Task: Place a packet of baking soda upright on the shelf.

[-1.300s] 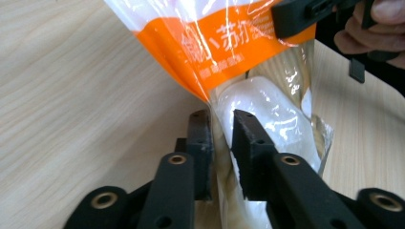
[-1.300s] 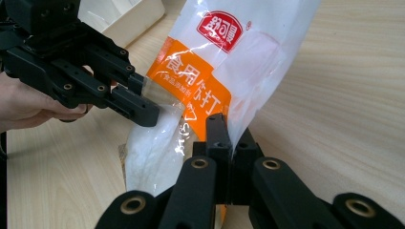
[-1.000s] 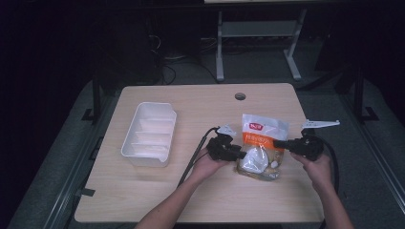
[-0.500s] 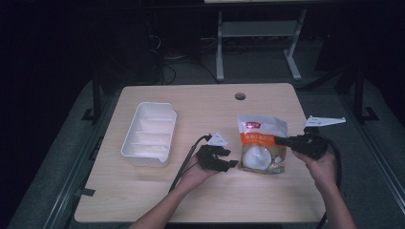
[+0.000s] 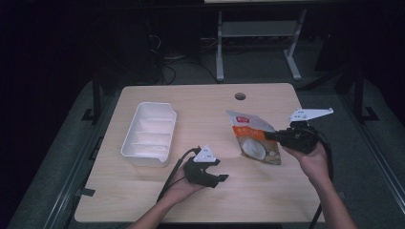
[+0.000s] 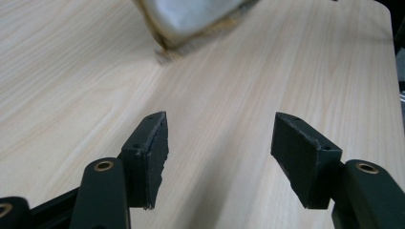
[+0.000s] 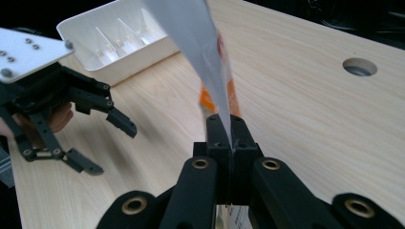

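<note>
A snack bag (image 5: 253, 138), white, orange and clear, hangs tilted above the table right of centre. My right gripper (image 5: 271, 136) is shut on its right edge; in the right gripper view the bag (image 7: 200, 43) rises from between the closed jaws (image 7: 231, 138). My left gripper (image 5: 220, 175) rests low near the front of the table, open and holding nothing. In the left gripper view its two pads (image 6: 152, 152) stand wide apart, with the bag's lower corner (image 6: 191, 19) ahead of them. The left gripper (image 7: 102, 140) also appears in the right gripper view.
A white divided tray (image 5: 149, 134) stands on the left half of the wooden table (image 5: 200, 102); its compartments look empty. A round cable hole (image 5: 240, 96) sits near the far edge. Dark floor and a metal stand lie beyond.
My left gripper has let go of the bag and drawn back left and toward the front edge. The right gripper has lifted the bag and moved it slightly right.
</note>
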Demonstrator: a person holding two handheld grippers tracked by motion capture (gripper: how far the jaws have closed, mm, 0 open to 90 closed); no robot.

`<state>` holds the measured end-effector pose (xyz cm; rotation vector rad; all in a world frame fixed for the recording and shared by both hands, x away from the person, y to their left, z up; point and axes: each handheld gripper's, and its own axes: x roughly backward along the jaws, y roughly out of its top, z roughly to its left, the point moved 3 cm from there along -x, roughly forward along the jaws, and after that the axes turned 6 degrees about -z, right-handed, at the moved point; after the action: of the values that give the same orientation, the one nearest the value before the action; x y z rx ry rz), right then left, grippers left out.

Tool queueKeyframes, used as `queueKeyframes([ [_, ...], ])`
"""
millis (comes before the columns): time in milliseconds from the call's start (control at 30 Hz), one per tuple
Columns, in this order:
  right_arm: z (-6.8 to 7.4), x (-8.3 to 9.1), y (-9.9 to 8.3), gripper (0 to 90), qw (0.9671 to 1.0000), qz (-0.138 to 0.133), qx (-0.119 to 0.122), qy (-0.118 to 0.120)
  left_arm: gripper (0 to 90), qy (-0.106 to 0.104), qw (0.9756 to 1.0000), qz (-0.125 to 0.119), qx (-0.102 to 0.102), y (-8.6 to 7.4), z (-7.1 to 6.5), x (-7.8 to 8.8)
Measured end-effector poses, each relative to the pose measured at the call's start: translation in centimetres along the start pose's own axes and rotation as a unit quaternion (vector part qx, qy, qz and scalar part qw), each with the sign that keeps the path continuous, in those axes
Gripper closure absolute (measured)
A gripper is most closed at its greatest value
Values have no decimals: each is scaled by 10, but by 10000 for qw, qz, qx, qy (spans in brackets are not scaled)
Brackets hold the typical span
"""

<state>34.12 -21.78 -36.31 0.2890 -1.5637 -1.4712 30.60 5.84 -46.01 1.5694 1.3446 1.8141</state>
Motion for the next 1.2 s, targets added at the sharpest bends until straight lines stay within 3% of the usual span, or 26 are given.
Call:
queueKeyframes([
  [267, 5, -11, 13, 900, 10000, 19, 11, 55, 346, 0, 9999, -68, -77, -12, -4, 15],
  [633, 22, -38, 34, 900, 9994, 0, 101, 334, 314, -9, 9998, -78, -199, -26, -12, 35],
  [1200, 44, -67, 59, 900, 9974, -37, 245, 670, 285, -24, 9997, -127, -229, -39, -15, 44],
])
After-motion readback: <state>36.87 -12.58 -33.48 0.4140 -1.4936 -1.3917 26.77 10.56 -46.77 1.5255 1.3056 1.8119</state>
